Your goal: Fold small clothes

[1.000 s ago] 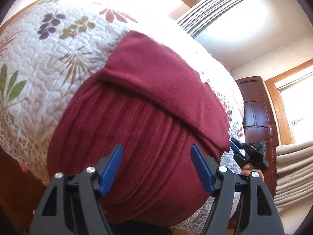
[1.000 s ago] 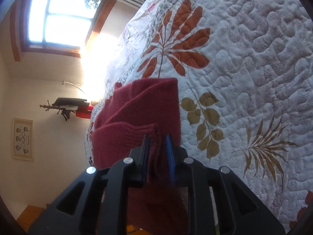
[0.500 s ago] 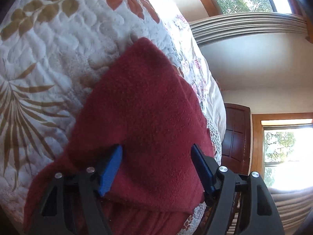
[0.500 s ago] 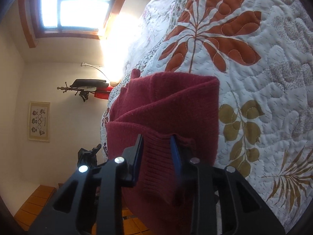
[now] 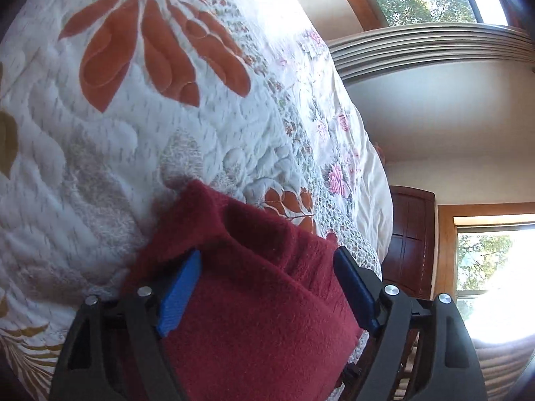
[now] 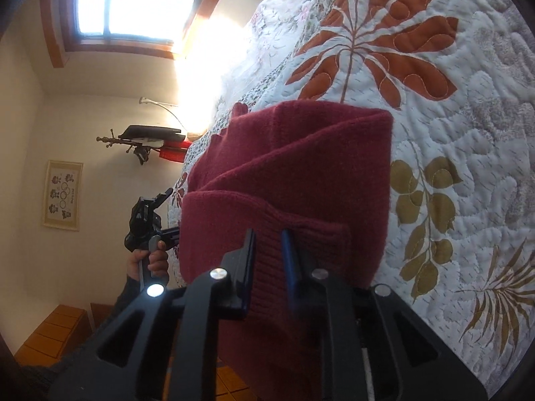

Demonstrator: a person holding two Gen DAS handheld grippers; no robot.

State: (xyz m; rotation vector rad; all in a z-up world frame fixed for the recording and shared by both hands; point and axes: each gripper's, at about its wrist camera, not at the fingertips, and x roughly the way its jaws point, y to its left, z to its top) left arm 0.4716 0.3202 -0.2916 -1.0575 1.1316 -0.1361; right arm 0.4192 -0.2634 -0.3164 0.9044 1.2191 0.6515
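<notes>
dark red knitted sweater [image 6: 301, 180] lies folded in several layers on the bed, on a white quilt [image 6: 468, 107] with orange and olive leaf patterns. its near part hangs over the edge of the bed toward the cameras.

the right hand-held gripper [image 6: 269, 254] is nearly closed on the ribbed hem of the sweater; the knit fills the narrow gap between the two blue pads.

the left hand-held gripper [image 5: 267, 270] is wide open. its blue fingers [image 5: 180, 287] stand on both sides of a thick fold of the sweater [image 5: 254, 284], and the cloth fills the space between them. i cannot tell if the pads press it.

in the right wrist view, a hand [image 6: 147, 260] in a dark sleeve holds the left tool beside the bed. a framed picture [image 6: 63, 195] hangs on the wall, and a window [image 6: 133, 0] is bright above. in the left wrist view, a dark wooden door [image 5: 411, 244] stands behind the bed.
</notes>
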